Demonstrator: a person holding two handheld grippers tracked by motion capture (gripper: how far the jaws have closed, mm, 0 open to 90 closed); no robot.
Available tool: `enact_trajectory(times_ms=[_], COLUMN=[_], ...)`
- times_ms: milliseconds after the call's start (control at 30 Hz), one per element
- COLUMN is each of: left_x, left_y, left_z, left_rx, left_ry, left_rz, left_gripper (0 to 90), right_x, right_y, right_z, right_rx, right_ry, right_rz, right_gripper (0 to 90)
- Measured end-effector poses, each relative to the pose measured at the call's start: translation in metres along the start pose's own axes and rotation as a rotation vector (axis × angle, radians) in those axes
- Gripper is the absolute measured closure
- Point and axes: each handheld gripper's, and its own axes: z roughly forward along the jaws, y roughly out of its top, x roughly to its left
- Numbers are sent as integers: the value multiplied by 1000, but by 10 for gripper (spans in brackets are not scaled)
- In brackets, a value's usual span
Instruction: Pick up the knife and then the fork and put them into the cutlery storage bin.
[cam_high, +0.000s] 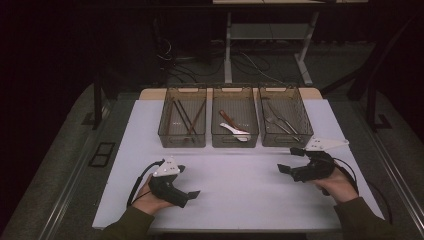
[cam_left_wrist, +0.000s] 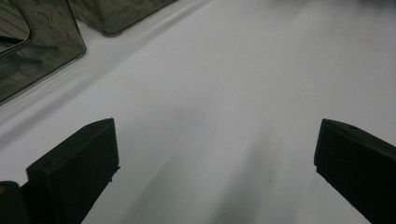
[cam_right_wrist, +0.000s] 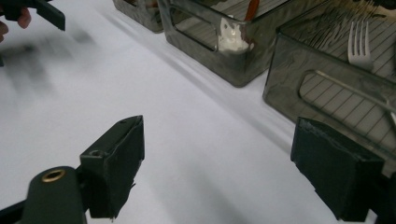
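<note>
My left gripper (cam_high: 187, 181) rests near the front left of the white table (cam_high: 240, 200), held by a hand, jaws wide open and pointing right. In the left gripper view, the left gripper (cam_left_wrist: 217, 128) has only bare table between its jaws. My right gripper (cam_high: 289, 160) hovers at the right, just in front of the right bin (cam_high: 285, 142), pointing left, open. The right gripper (cam_right_wrist: 219, 126) shows nothing between its jaws. Three smoky clear bins stand at the back: the left bin (cam_high: 182, 142) holds brown chopsticks (cam_high: 186, 117), the middle bin (cam_high: 235, 142) a white spoon (cam_high: 234, 130), the right bin metal forks (cam_high: 280, 124).
In the right gripper view the right bin's wall (cam_right_wrist: 299, 70) with a fork (cam_right_wrist: 358, 42) is close on the right, and the white spoon (cam_right_wrist: 231, 37) shows farther off. A bin corner (cam_left_wrist: 42, 51) sits at the upper left of the left gripper view. Table edges lie close behind both hands.
</note>
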Motion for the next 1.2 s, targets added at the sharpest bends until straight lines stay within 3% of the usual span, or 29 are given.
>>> enact_trajectory(times_ms=[367, 733, 1200], left_x=[0, 0, 1], left_y=[0, 0, -1], left_z=[0, -1, 0], left_rx=[-1, -2, -8], left_ry=[0, 0, -7], left_rz=[2, 0, -2], left_gripper=[0, 0, 0], right_x=[12, 19, 19], right_y=[-23, -36, -47], right_z=[0, -1, -1], right_rx=[1, 6, 40], right_ry=[32, 29, 28], right_rz=[15, 19, 12], right_gripper=[161, 161, 161])
